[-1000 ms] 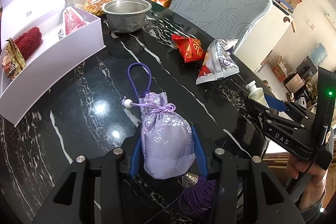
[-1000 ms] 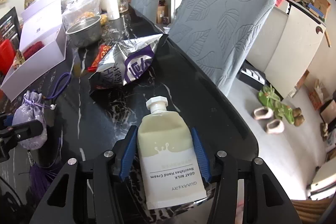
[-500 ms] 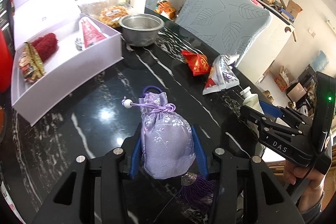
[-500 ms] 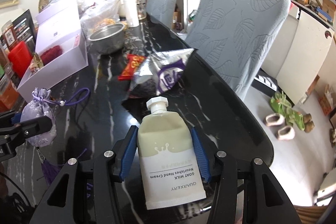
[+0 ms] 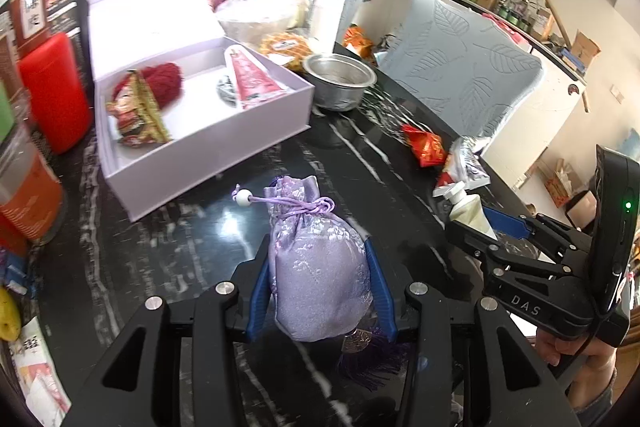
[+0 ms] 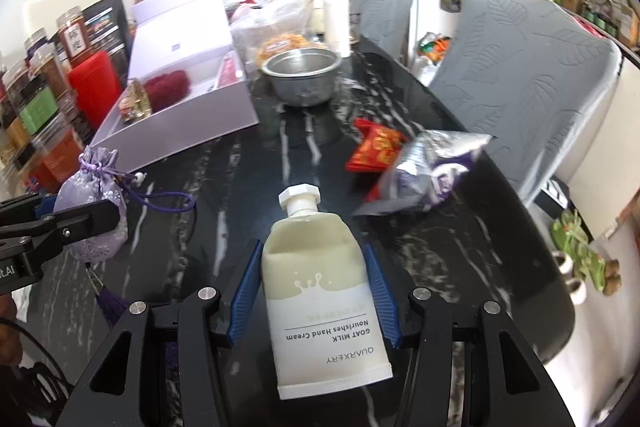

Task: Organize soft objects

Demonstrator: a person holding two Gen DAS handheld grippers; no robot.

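Both tongs loaded, both held above the black marble table.

Left gripper: its blue pads pinch the belly of a lilac drawstring pouch. Neck of the pouch points away from the holder, white bead at the cord's end, purple tassel hanging below near the gripper body. In the right wrist view the same pouch sits at far left, a cord loop trailing off it to the right.

Right gripper: pads clamped on both sides of a cream tube of hand cream, white cap away from the holder, printed end toward the camera. From the left wrist view the tube pokes out of the right gripper at the right edge, with a hand under its handle.

Table, far left: open white box, lid standing up behind it. Inside, a red fuzzy item, a gold-and-red snack packet, a pink packet. Just right of the box, a metal bowl.

Right side of the table: red packet and silver-purple bag, lying touching each other, near the table's right edge. A grey leaf-pattern chair stands beyond that edge.

Left edge: red canister and jars.
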